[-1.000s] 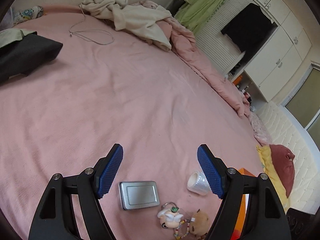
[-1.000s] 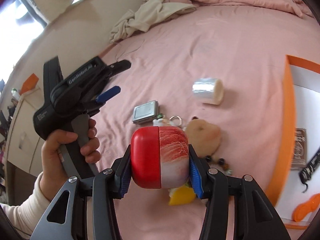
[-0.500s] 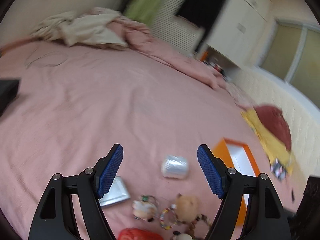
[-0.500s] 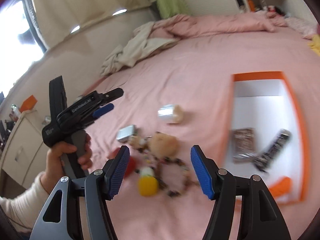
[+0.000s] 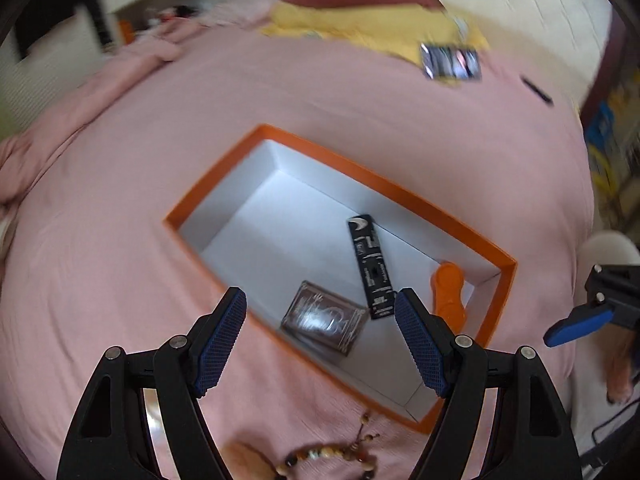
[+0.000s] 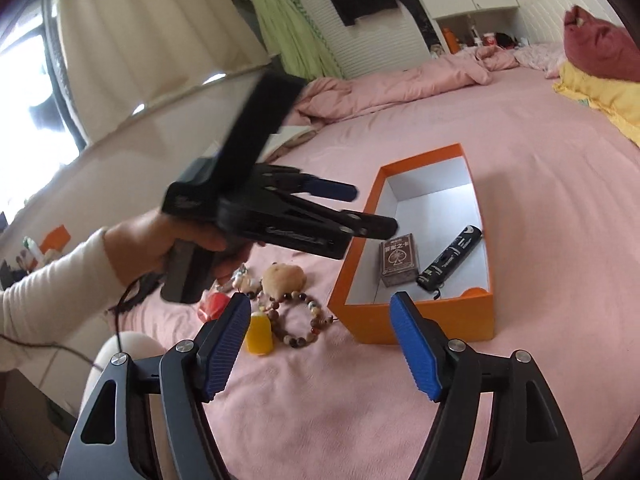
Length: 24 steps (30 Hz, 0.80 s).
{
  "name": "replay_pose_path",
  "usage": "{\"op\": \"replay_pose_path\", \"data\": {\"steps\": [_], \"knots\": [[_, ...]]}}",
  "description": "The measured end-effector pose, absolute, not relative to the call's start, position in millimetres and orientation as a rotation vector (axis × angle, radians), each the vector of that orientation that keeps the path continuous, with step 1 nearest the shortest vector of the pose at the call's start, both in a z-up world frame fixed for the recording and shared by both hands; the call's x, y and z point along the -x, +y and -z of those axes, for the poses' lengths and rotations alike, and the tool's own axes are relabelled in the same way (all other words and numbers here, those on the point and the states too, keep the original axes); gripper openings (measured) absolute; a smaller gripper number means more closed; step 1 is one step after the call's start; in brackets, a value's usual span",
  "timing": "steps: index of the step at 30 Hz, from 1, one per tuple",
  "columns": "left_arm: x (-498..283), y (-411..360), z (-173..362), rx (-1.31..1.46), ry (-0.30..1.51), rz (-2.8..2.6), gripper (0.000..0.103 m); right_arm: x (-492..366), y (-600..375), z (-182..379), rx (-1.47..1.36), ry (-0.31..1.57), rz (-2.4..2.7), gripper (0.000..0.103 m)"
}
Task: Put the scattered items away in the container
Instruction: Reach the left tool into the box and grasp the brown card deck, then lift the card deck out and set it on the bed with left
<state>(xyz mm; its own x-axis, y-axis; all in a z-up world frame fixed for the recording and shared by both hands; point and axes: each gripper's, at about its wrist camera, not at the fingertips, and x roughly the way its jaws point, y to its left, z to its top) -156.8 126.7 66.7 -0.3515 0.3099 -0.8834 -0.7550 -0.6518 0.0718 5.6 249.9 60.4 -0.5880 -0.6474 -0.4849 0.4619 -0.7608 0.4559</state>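
An orange box (image 5: pixel 400 188) with a white inside lies on the pink bed; it also shows in the right wrist view (image 6: pixel 420 326). Inside are a brown card box (image 5: pixel 324 322), a black stick-shaped pack (image 5: pixel 370 266) and an orange item (image 5: pixel 448 292). My left gripper (image 5: pixel 320 340) is open and empty above the box's near edge. My right gripper (image 6: pixel 320 344) is open and empty, in front of the box. Left of the box lie a bead bracelet (image 6: pixel 298 320), a yellow item (image 6: pixel 259 334), a tan plush (image 6: pixel 284 276) and a red item (image 6: pixel 214 306).
Yellow and maroon pillows (image 5: pixel 360 12) lie beyond the box, with a dark packet (image 5: pixel 450 60) and a thin black item (image 5: pixel 538 92) on the bed. A bunched pink duvet (image 6: pixel 400 84) lies at the far side. Wardrobes and curtains stand behind.
My right gripper let go of the red and patterned item and is now open and empty. My left gripper swung right, from over the scattered items to over the orange box.
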Motion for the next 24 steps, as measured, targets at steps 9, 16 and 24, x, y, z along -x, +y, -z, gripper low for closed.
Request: {"op": "replay_pose_path", "data": {"steps": [9,16,24], "knots": [[165,189,-13,1.395,1.129,-1.525,0.077,-4,264,-67,-0.816,-0.482,2.310,0.073],[166,192,11,1.352,1.236,-1.486,0.085,0,281,-66,-0.806,-0.625,2.280,0.076],[169,174,-5,1.342,1.065,-1.634,0.058,1,286,-67,-0.811,-0.668,2.274,0.077]]}}
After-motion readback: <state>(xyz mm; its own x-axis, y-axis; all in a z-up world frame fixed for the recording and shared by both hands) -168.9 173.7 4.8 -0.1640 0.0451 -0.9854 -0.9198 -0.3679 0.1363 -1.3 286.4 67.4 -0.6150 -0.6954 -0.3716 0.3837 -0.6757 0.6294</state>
